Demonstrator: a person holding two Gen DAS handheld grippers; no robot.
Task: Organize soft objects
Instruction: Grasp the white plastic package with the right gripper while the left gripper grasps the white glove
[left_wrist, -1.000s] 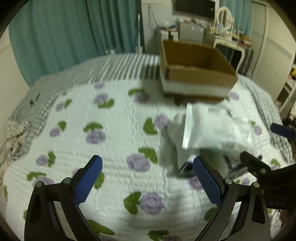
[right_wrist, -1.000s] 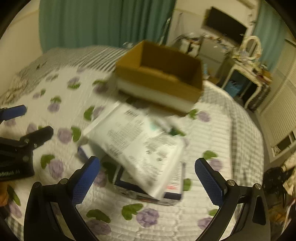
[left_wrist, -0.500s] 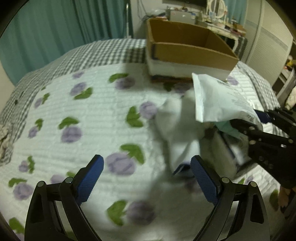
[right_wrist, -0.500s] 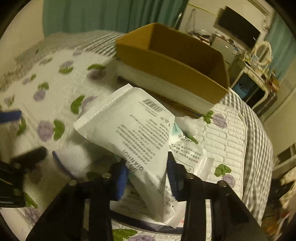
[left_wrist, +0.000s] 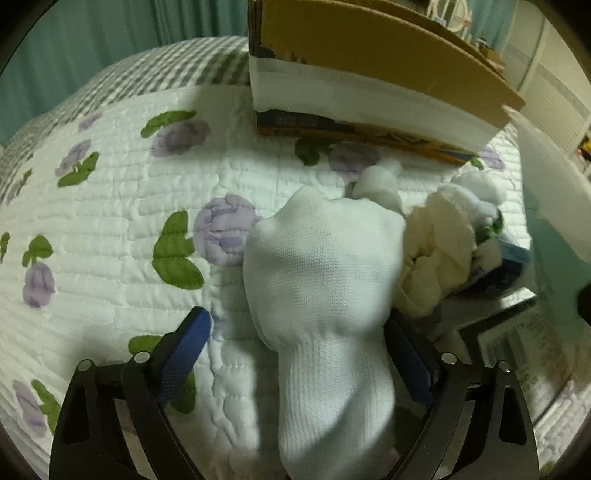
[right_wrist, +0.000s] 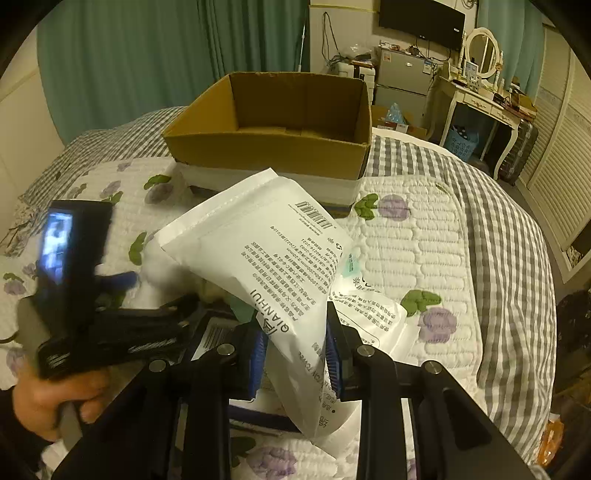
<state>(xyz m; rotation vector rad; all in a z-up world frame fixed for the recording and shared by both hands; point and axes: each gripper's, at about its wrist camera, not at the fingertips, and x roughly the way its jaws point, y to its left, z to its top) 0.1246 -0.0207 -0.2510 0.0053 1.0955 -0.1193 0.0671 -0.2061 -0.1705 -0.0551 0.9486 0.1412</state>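
Observation:
My left gripper (left_wrist: 295, 354) is open, its fingers on either side of a white sock (left_wrist: 325, 280) lying on the quilt. A cream cloth bundle (left_wrist: 436, 251) lies just right of the sock. My right gripper (right_wrist: 295, 354) is shut on a white printed pouch (right_wrist: 266, 254) and holds it above the bed. An open cardboard box (right_wrist: 280, 122) stands on the bed behind the pouch; it also shows in the left wrist view (left_wrist: 369, 48). The left gripper's body (right_wrist: 92, 317) and the hand holding it show at the left of the right wrist view.
A second printed pouch (right_wrist: 369, 310) and a flat dark-edged package (right_wrist: 236, 369) lie on the floral quilt (right_wrist: 413, 236) under the held pouch. A white dressing table (right_wrist: 476, 99) and a shuttered wardrobe (right_wrist: 561, 155) stand beyond the bed on the right.
My left gripper has moved forward and down, so the white sock now lies between its open fingers. My right gripper closed on the white pouch and lifted it.

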